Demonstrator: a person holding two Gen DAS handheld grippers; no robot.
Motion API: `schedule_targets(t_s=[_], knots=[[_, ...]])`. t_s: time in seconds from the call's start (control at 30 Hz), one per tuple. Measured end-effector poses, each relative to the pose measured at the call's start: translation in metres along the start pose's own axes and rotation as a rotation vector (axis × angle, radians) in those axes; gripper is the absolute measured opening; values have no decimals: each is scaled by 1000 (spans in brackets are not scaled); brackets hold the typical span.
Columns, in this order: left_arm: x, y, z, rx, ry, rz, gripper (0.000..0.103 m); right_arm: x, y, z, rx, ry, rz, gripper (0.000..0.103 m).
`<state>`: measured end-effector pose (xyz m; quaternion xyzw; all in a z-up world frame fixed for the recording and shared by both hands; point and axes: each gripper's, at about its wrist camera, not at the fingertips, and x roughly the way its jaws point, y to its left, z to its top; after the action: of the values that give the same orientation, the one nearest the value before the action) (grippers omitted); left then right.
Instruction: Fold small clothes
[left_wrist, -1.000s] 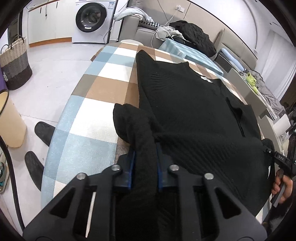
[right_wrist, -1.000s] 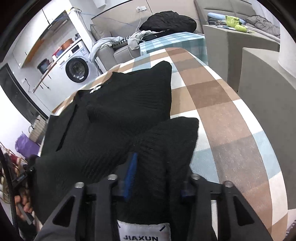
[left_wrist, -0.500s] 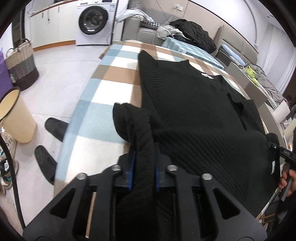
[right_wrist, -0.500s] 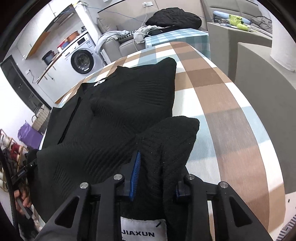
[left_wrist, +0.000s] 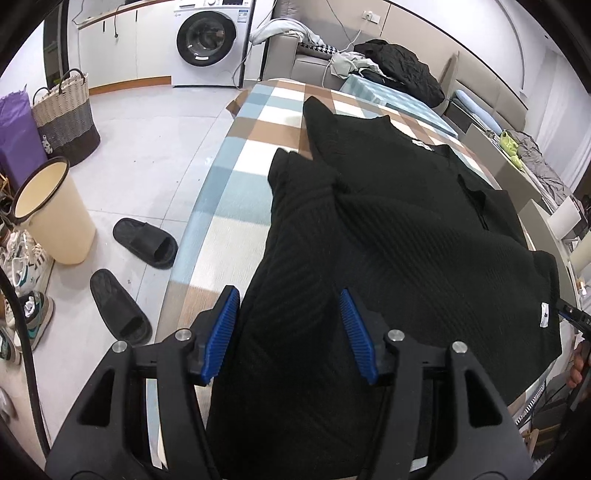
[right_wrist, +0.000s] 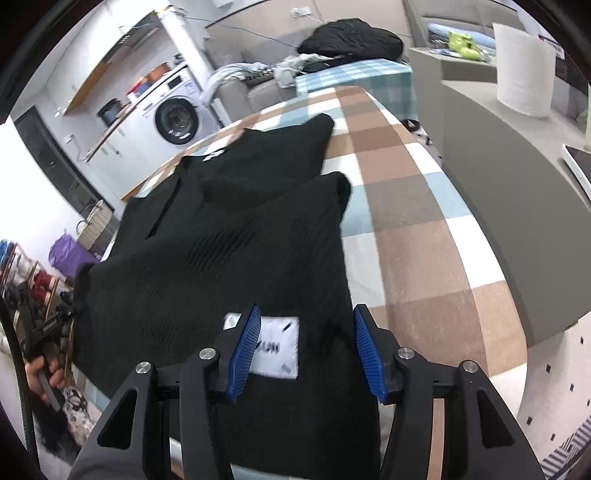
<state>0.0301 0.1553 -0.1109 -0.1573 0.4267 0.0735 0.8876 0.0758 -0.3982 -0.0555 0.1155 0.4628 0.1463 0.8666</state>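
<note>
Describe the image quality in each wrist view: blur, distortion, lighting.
Left wrist view: sharp, even indoor light; fisheye bends the checked tablecloth edge, black corners vignette. Right wrist view: motion blur smears the black sweater knit and its white label; the paper towel roll looks nearly blown out.

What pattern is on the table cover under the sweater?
The table cover is checked in brown, light blue and white, clearest in the right wrist view.
</note>
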Motion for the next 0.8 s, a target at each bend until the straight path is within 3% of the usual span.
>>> schedule_targets(t_s=[0.17,0.3,0.33,0.4,0.43,0.47,0.67,0.8], knots=[[-3,0,-7,4,0,6,53,-1,4,-8,-20,0,-1,53],[-4,1,-11,1,0,8,29,1,4,-10,-20,3,-9,52],[-4,0,-12,1,-2,3,24,1,4,-11,-24,3,-14,41],[-5,-2,-12,8,-13,-2,4,2,5,-13,-36,2,-32,17],[-8,-3,-13,13,-25,-2,4,2,6,-14,-42,-1,-51,7],[-12,-5,-12,14,-45,3,3,1,7,-13,-49,-11,-60,4],[-41,-9,4,10,-147,-17,3,-42,15,-3,-83,-193,5,3],[-45,-15,33,24,-202,-9,2,-51,20,18,-58,-279,14,3]])
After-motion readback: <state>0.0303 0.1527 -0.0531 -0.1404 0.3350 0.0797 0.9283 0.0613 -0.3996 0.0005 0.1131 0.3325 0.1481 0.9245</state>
